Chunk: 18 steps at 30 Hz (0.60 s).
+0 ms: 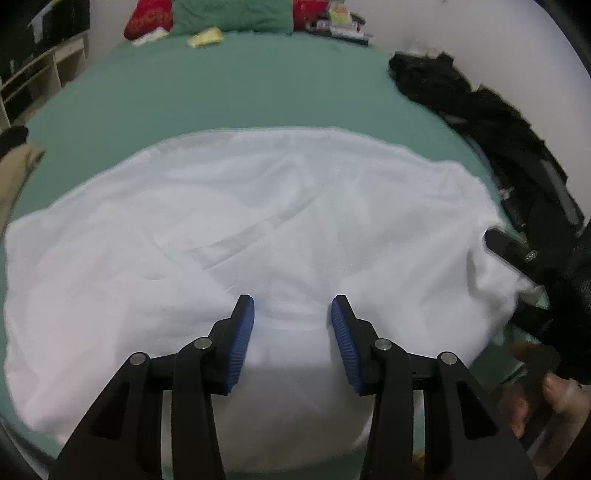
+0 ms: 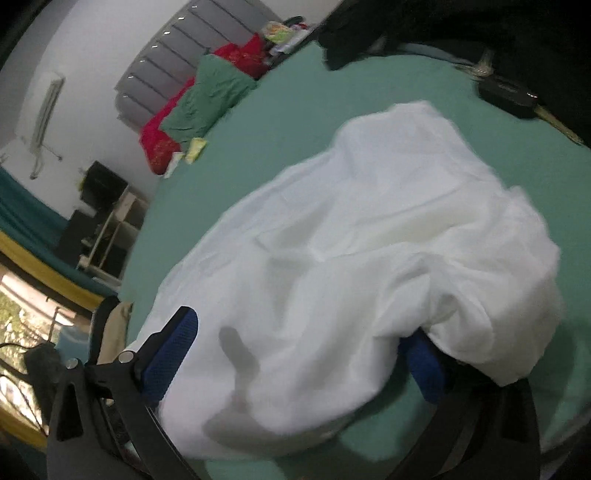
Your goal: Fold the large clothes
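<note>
A: Where is the white garment (image 1: 258, 221) found?
B: Spread on the green bed (image 1: 221, 92).
A: And the grippers?
B: The left gripper (image 1: 292, 314) is held open above it; the right gripper (image 2: 306, 339) is spread wide, cloth draped between.

Beyond the white garment (image 1: 258, 229) you have a wide stretch of bare green bedsheet (image 1: 229, 88) to pass over, reaching up to the green pillow (image 1: 232, 14) and red cushion (image 1: 149, 18) at the headboard, with only a small yellow item (image 1: 205, 37) lying on it near them. Along your right edge a long pile of black clothing (image 1: 480, 122) blocks the way, and in the right wrist view a black key fob (image 2: 509, 96) lies just beside it on the sheet. On your left the sheet is open to the bed's edge, where a beige cloth (image 1: 16, 173) hangs.
</note>
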Available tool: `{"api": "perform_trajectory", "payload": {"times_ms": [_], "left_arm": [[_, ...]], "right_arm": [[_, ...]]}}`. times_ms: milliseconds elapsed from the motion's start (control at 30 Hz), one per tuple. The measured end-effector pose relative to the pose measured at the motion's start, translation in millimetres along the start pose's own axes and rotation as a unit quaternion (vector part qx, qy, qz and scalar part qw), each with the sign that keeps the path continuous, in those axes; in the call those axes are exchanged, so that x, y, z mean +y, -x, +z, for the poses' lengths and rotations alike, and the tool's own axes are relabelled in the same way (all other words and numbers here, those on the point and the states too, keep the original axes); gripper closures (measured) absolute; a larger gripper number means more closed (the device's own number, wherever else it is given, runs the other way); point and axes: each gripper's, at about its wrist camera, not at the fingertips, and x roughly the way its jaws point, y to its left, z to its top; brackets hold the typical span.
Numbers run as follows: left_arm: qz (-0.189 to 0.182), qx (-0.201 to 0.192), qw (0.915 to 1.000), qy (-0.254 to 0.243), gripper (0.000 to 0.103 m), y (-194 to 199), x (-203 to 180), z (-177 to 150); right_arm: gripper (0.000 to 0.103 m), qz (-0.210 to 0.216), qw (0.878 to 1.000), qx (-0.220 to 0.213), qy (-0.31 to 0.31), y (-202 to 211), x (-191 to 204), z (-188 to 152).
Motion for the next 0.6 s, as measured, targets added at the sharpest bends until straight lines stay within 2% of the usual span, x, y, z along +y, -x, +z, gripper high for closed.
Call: {"api": "perform_trajectory", "payload": {"times_ms": [133,200,233,267,300,433,533,600], "left_arm": [[0.011,-0.004,0.9999,-0.008,0.056,-5,-3,2],[0.008,-0.007,0.9999,-0.008,0.056,-6,-1,1],[0.007,-0.011,0.9999,-0.006,0.056,-6,0,1],[0.002,-0.014,0.9999,-0.004,0.056,-7,2,1],[-0.002,-0.016,0.9999,-0.003,0.056,-7,3,1],[-0.023,-0.011,0.9997,0.000,0.056,-6,9,6],[-0.086,0.010,0.9961,0.017,0.056,2,32,16],[-0.112,-0.002,0.9933,0.029,0.056,20,56,21]], "right_arm": [[0.001,0.044,0.998,0.024,0.023,-16,15,0],[0.032,0.052,0.997,0.039,0.037,-25,22,-2],[0.062,0.057,0.997,0.047,0.038,-29,23,-2],[0.084,0.072,0.995,0.056,0.031,-33,25,-2],[0.093,0.068,0.995,0.057,0.042,-33,30,-2],[0.093,0.044,0.992,0.038,0.108,-26,71,-1],[0.093,0.020,0.984,0.031,0.176,-23,115,-3],[0.093,-0.005,0.971,0.034,0.235,-26,150,-8]]}}
